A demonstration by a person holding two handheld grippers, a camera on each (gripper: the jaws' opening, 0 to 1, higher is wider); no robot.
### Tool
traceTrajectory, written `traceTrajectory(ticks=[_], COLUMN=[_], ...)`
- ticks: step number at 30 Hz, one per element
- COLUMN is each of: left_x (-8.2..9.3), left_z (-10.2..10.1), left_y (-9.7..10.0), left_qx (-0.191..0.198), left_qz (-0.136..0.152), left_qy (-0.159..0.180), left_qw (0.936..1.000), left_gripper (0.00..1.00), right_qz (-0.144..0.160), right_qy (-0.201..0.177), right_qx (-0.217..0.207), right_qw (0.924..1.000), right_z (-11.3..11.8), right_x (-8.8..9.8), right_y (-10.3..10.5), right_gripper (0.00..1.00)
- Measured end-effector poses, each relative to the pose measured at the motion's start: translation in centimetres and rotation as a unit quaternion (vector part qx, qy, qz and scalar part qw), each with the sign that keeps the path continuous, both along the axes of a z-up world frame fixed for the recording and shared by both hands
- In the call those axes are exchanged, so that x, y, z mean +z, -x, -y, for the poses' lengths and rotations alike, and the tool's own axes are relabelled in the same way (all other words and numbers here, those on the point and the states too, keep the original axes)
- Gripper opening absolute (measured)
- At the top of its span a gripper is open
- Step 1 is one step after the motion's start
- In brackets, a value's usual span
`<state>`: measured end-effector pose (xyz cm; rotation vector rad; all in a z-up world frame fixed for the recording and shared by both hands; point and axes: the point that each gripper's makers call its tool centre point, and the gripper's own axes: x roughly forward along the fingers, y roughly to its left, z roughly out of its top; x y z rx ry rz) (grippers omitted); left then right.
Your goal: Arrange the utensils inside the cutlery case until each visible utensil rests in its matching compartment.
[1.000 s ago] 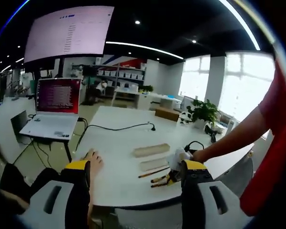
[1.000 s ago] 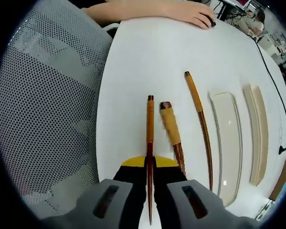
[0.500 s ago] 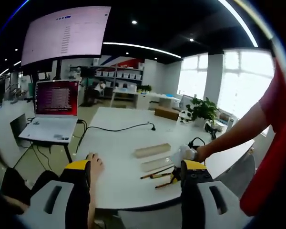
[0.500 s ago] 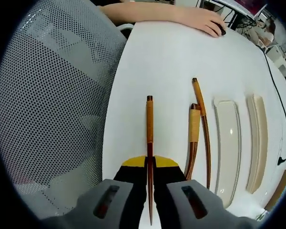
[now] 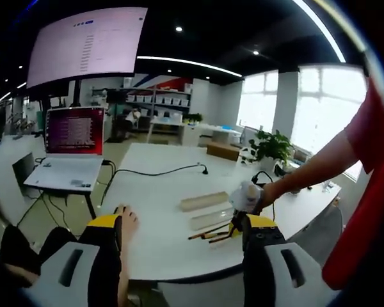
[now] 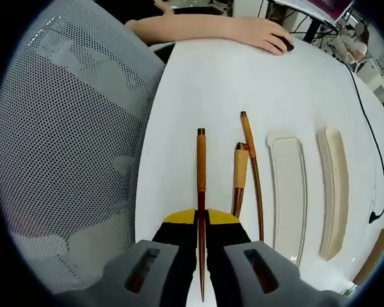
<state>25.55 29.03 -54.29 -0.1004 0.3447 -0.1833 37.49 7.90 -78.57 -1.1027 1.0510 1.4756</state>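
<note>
In the right gripper view my right gripper [image 6: 201,222] is shut on a slim brown wooden chopstick [image 6: 201,173] that points away above the white table [image 6: 198,83]. Beside it lie a utensil with a tan wrapped handle [image 6: 239,176] and a second thin wooden stick [image 6: 251,163]. Two long cream case trays [image 6: 288,192] [image 6: 331,188] lie side by side to the right. In the left gripper view my left gripper [image 5: 182,225] hangs open and empty off the table's near edge, facing the trays [image 5: 205,201] and the utensils [image 5: 211,233].
A grey mesh chair back [image 6: 64,134] stands at the table's left edge. A person's forearm and hand [image 6: 211,29] rest on the far end. A laptop [image 5: 73,144], a black cable [image 5: 160,171] and a potted plant [image 5: 272,148] lie further off.
My right gripper has risen a little from the table with the chopstick still in it. The wrapped-handle utensil now lies close against the other stick. The left gripper has barely moved.
</note>
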Motion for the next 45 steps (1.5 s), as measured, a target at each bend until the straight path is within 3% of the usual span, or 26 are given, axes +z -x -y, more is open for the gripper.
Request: traceTrajectory(ticks=[4,7,24,33,40,45], left_x=[0.3,0.4,0.1,0.3,0.1,-0.1], left_z=[-0.1,-0.3,0.0,-0.3,-0.4,-0.6], left_y=[-0.1,-0.1,-0.8,-1.1,-1.2,-1.0], left_qx=[-0.005,-0.008,-0.016,-0.010,-0.006,0.000], left_qz=[0.004,-0.001,-0.010,-0.012,-0.015,-0.019], left_qy=[-0.005,-0.028,-0.029,-0.035,-0.039,-0.035], left_qw=[1.0000,0.9996,0.9994,0.9993,0.9991,0.9992], left_gripper=[0.84,0.83,0.83,0.81,0.81,0.81], right_qz=[-0.001,0.007,0.023,0.037,0.033,0.047], right_qy=[-0.001,-0.005,-0.004,-0.006,-0.011,-0.013], right_qx=[-0.003,-0.009,0.025,0.033,0.036,0.029], right_qw=[1.0000,0.9999,0.9994,0.9987,0.9987,0.9984], right_z=[0.1,-0.1,0.6,-0.4,-0.8,-1.1], right_x=[0.5,1.5,7.1,10.0,11.4,11.5], right_y=[-0.8,-2.1,-7.4,-10.4,-12.0,-13.5], right_gripper=[0.01,0.01,0.01,0.01,0.01,0.01])
